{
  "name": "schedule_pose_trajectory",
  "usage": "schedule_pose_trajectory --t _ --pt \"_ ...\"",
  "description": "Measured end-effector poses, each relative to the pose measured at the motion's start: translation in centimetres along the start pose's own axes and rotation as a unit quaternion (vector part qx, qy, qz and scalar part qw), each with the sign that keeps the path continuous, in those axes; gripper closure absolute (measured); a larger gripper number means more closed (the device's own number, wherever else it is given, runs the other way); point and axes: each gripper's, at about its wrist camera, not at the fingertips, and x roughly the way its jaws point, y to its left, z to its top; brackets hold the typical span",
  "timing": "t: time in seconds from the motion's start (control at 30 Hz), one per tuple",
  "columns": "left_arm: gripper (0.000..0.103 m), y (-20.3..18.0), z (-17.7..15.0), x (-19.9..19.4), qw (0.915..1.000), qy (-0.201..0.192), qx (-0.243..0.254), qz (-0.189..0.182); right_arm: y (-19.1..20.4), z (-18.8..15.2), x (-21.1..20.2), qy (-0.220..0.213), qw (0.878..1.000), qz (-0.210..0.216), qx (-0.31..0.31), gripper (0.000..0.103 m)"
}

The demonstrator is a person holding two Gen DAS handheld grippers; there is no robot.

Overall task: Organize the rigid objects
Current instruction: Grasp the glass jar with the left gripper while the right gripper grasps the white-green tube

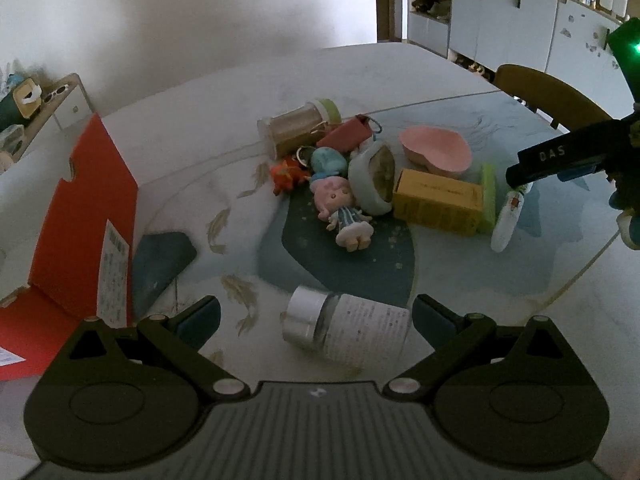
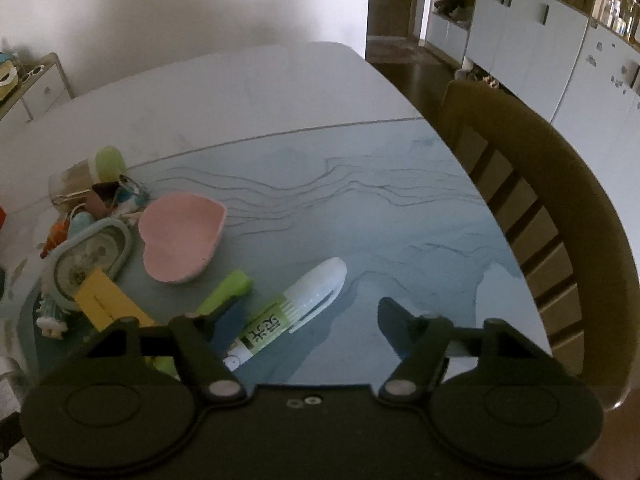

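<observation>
A pile of small objects lies mid-table: a clear canister with a green lid (image 1: 298, 125), a doll figure (image 1: 342, 210), a pale blue clock (image 1: 374, 178), a pink heart dish (image 1: 436, 148), a yellow box (image 1: 438, 202). A glass jar with a silver lid (image 1: 346, 326) lies on its side between the open fingers of my left gripper (image 1: 316, 316). My right gripper (image 2: 308, 322) is open above a white tube with a green label (image 2: 292, 312); it also shows in the left wrist view (image 1: 508, 216). The right gripper's finger (image 1: 556, 158) shows at the right of the left wrist view.
An open orange box (image 1: 92, 220) stands at the table's left edge, a dark blue pad (image 1: 160, 264) beside it. A wooden chair (image 2: 540, 208) stands at the right edge. A green bar (image 2: 226, 290) lies by the yellow box (image 2: 106, 298). Cabinets stand behind.
</observation>
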Motion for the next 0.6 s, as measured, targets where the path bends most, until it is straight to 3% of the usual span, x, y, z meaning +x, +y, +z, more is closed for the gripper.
schedule_pose_trajectory --t 0.1,0.23,0.3,0.4,0.6 --pt "0.001 -0.4 0.0 0.3 0.9999 0.003 0.008 0.005 0.2 0.1 0.2 0.005 1.000 0.005 -0.001 0.033" --pt "0.001 -0.7 -0.1 0.8 0.9999 0.005 0.010 0.012 0.7 0.0 0.8 0.020 1.000 0.006 -0.003 0.046" --pt "0.002 -0.9 -0.1 0.8 0.9998 0.002 0.012 0.014 0.9 -0.1 0.8 0.020 1.000 0.008 -0.004 0.047" --pt "0.007 -1.2 -0.1 1.1 0.9998 0.004 0.016 0.015 1.0 -0.2 0.7 0.021 1.000 0.010 -0.009 0.049" --pt "0.025 -1.6 0.0 1.4 0.9996 0.010 0.019 0.020 0.9 -0.7 0.2 0.020 1.000 0.016 -0.017 0.068"
